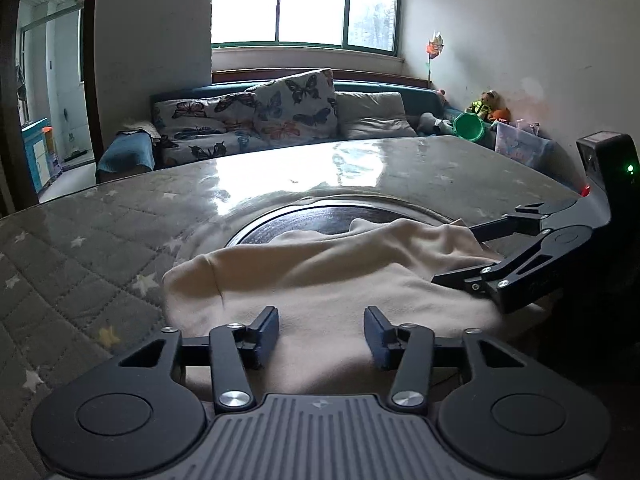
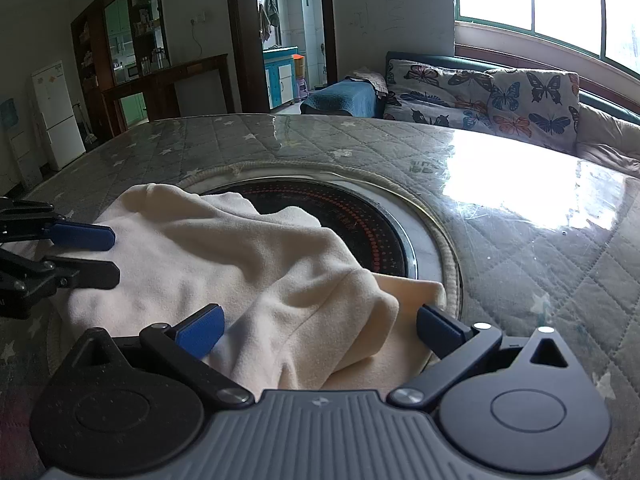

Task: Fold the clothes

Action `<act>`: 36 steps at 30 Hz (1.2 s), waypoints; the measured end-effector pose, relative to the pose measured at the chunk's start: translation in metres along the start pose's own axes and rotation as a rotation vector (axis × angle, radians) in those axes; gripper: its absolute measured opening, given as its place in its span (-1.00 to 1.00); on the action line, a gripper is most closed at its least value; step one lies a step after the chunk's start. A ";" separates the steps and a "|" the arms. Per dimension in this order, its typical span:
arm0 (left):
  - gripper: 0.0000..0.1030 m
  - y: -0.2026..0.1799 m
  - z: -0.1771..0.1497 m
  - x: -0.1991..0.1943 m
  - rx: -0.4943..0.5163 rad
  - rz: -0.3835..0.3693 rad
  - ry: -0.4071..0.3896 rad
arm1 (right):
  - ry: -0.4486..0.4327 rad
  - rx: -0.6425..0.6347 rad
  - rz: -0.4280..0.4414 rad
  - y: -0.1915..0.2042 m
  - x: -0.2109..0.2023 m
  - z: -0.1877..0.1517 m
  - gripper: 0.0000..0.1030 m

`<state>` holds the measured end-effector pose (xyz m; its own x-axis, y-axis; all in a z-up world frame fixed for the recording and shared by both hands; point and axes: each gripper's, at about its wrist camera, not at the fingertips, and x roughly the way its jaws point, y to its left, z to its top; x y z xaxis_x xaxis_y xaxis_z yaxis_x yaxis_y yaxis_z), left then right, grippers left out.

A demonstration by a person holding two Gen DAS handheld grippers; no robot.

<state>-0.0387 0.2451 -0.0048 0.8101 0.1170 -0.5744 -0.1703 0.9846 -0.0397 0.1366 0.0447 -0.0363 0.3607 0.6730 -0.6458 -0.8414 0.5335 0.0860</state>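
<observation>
Quilted star-patterned cover spreads over the desk point(image 2: 520, 248), where a cream garment point(image 2: 248, 264) lies crumpled near the round inset cooktop point(image 2: 360, 220), long axis left to right. Left claw point(image 1: 321, 330) gapes half wide above the cloth, empty; right claw point(image 2: 320, 330) stands wide, a fold between its pads, unpinched.

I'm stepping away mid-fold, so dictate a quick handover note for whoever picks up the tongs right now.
Left tongs: open, nothing between the pads, over the near edge of the cream fleece garment.
Right tongs: open wide, a raised fold of the garment between the pads, not pinched.
Garment: bunched on the grey star-quilted table cover, partly over the round black hotplate.
Done: roughly gathered, no neat fold.
Left: flatten, fold, square up.
</observation>
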 end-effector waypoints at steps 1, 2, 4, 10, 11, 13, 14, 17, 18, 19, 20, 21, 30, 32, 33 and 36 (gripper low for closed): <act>0.05 0.001 -0.001 0.000 -0.004 0.000 0.000 | 0.000 0.000 0.000 0.000 0.000 0.000 1.00; 0.11 0.002 -0.002 0.001 -0.007 0.002 -0.002 | 0.000 0.000 0.000 -0.001 -0.001 0.000 1.00; 0.20 0.002 -0.003 0.002 -0.011 0.009 -0.006 | 0.000 -0.001 0.001 -0.003 -0.001 0.000 1.00; 0.52 0.000 -0.006 0.008 -0.023 0.023 -0.004 | 0.001 -0.003 0.001 -0.001 -0.001 0.000 1.00; 0.65 0.000 -0.005 0.009 -0.027 0.025 -0.002 | 0.001 -0.004 0.000 -0.001 -0.001 0.000 1.00; 0.80 0.001 -0.005 0.011 -0.038 0.024 0.005 | 0.001 -0.005 0.000 -0.001 -0.001 0.000 1.00; 0.83 0.002 -0.005 0.011 -0.043 0.018 0.006 | 0.002 -0.006 0.000 -0.001 -0.001 0.000 1.00; 0.99 0.000 -0.005 0.013 -0.042 0.007 0.012 | 0.002 -0.007 -0.001 -0.001 -0.002 0.000 1.00; 1.00 -0.001 -0.004 0.014 -0.041 0.005 0.015 | 0.003 -0.008 -0.002 0.000 -0.002 0.000 1.00; 1.00 -0.001 -0.004 0.015 -0.041 0.005 0.017 | 0.004 -0.007 -0.004 0.001 -0.002 0.001 1.00; 1.00 -0.001 -0.004 0.016 -0.041 0.004 0.020 | 0.005 -0.005 -0.006 0.001 -0.002 0.001 1.00; 1.00 -0.001 -0.004 0.016 -0.042 0.003 0.021 | 0.004 -0.001 -0.009 0.002 -0.003 0.002 1.00; 1.00 -0.002 -0.005 0.017 -0.032 0.013 0.032 | -0.077 0.097 -0.114 -0.002 -0.044 0.000 0.91; 1.00 -0.004 -0.005 0.018 -0.027 0.018 0.034 | -0.076 0.083 -0.204 -0.004 -0.053 -0.005 0.90; 1.00 -0.004 -0.005 0.019 -0.026 0.019 0.035 | -0.070 0.074 -0.245 -0.005 -0.056 -0.008 0.86; 1.00 -0.007 -0.004 0.021 -0.023 0.021 0.035 | -0.040 0.060 -0.325 -0.008 -0.062 -0.016 0.75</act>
<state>-0.0233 0.2396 -0.0199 0.7862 0.1322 -0.6036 -0.2001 0.9787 -0.0463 0.1147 -0.0095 -0.0096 0.6227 0.4820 -0.6164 -0.6553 0.7517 -0.0742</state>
